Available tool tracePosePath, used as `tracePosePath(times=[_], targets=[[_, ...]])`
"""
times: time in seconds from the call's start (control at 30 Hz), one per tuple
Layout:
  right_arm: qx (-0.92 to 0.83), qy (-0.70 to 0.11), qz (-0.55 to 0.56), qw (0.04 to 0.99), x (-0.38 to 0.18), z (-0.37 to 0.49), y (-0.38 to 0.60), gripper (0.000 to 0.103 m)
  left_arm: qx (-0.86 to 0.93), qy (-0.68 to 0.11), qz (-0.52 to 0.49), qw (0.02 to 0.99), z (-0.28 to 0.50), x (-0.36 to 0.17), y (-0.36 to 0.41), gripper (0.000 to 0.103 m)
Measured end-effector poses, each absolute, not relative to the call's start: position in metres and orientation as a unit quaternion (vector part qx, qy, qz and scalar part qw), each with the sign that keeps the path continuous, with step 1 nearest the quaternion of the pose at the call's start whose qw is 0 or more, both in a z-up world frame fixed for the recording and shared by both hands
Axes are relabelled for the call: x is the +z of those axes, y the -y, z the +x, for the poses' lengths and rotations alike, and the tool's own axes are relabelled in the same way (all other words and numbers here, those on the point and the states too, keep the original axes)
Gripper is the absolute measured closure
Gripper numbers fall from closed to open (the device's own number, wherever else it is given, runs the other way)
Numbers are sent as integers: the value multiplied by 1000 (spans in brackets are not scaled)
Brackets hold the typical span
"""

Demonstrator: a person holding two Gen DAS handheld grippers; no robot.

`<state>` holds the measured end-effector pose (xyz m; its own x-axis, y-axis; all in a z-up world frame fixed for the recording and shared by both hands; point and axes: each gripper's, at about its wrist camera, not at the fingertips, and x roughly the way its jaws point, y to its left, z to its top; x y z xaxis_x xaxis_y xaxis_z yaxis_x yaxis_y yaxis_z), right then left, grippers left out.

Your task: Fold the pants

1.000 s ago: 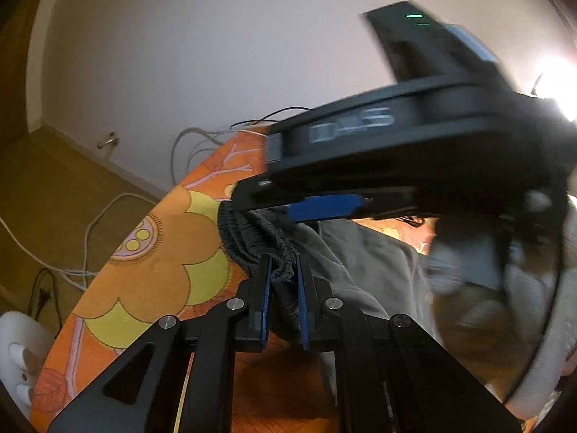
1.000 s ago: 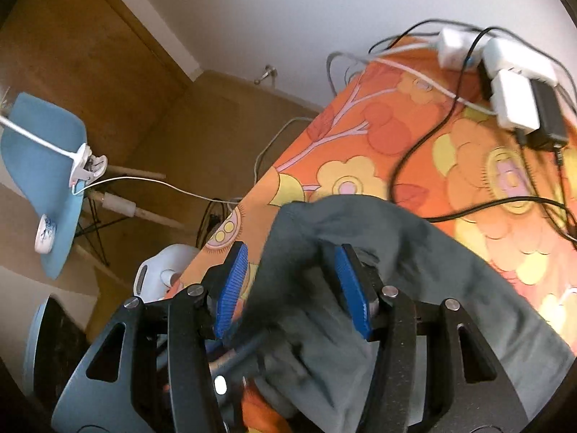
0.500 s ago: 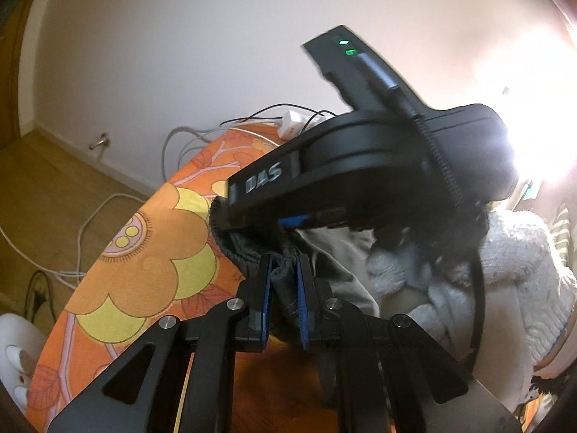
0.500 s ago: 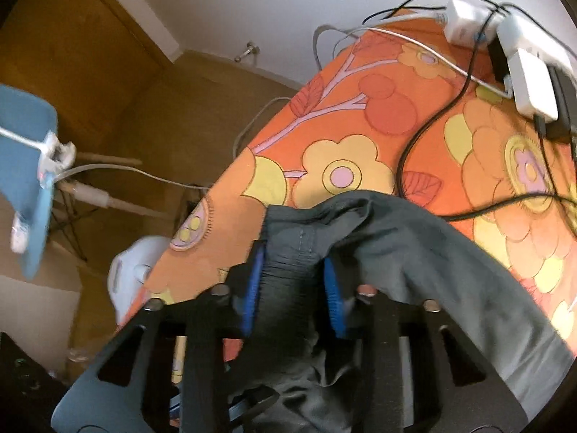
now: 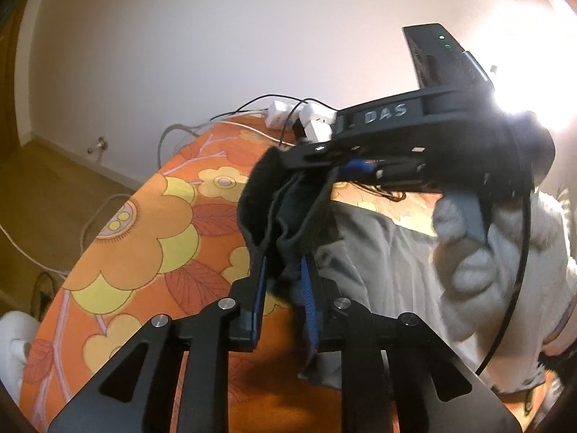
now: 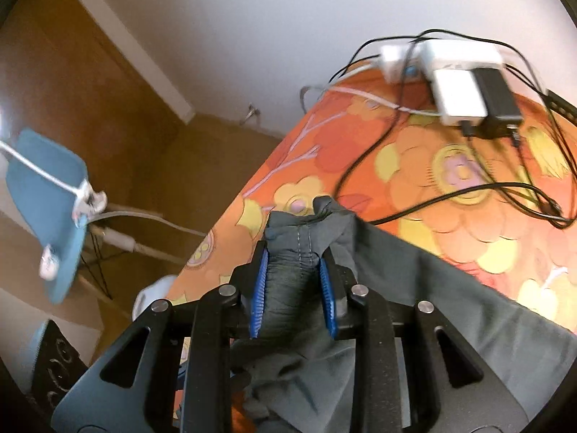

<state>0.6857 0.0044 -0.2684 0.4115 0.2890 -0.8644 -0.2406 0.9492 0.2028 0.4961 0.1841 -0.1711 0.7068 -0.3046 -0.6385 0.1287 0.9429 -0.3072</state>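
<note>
Grey pants (image 6: 288, 270) fill the right tool (image 6: 292, 288); left view shows a gloved hand (image 5: 479, 252).

The left wrist view looks forward and down along its own left gripper (image 5: 283, 281), whose arms fill the bottom edge, very near the pants (image 5: 375, 252) on the orange cloth (image 5: 144, 252); it faces the white wall, and the right gripper (image 5: 346, 169) crosses its upper right. The right wrist view looks more steeply down along the right gripper (image 6: 292, 288), equally near the pants (image 6: 432, 288), with floor and a blue chair (image 6: 47, 195) at left. Both views share the cloth's far end (image 6: 414, 166), the chargers (image 5: 310, 122) (image 6: 458, 97) there, and the wall.
</note>
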Motion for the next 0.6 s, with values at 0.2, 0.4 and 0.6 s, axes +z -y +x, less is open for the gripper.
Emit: tracePosePath(times=[0.2,0.4,0.6], targets=[[146,-498,50,853,-253,683,31,76,-111,-385,-139,905,508,-175,-172,60],[155,-509,69,844,-257,685,38,76,-105,-394,-158,899,522,-176,-170,52],[186,-511,48,838,-259,686,3,76,-48,-373,-199,905,518,-173,-220,52]])
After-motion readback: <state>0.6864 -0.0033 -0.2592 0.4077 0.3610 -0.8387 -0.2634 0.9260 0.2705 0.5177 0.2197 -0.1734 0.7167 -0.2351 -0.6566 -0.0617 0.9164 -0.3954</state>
